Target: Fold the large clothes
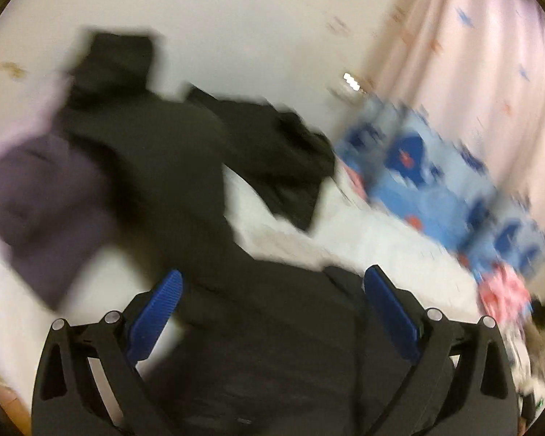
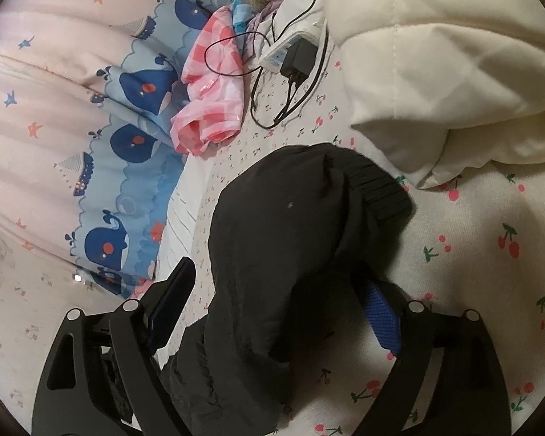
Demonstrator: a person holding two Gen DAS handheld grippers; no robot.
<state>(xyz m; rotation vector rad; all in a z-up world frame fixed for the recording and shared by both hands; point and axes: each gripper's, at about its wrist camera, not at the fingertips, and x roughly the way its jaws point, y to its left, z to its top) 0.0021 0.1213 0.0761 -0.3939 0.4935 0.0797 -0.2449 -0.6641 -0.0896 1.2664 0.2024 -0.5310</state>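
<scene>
Both grippers are on the bed, and the black jacket (image 2: 283, 254) lies across the cherry-print sheet (image 2: 490, 272), bunched up, its ribbed cuff (image 2: 378, 189) pointing toward the white duvet (image 2: 436, 54). The right gripper (image 2: 283, 283) has its fingers spread wide with the sleeve lying between them, not clamped; one blue pad (image 2: 381, 316) peeks out from under the cloth. The left gripper (image 1: 272, 290) is spread too, released, hovering over the jacket (image 1: 185, 167), though that view is badly blurred. Beside the jacket there sits a purple garment (image 1: 43, 210). Along the bed's edge hangs the whale curtain (image 2: 127, 138), a pink checked cloth (image 2: 214, 94) heaped against it. Near the duvet lies a power strip (image 2: 283, 51) with a black charger (image 2: 299, 60) plugged in, its cables (image 2: 272, 116) looping over the sheet.
</scene>
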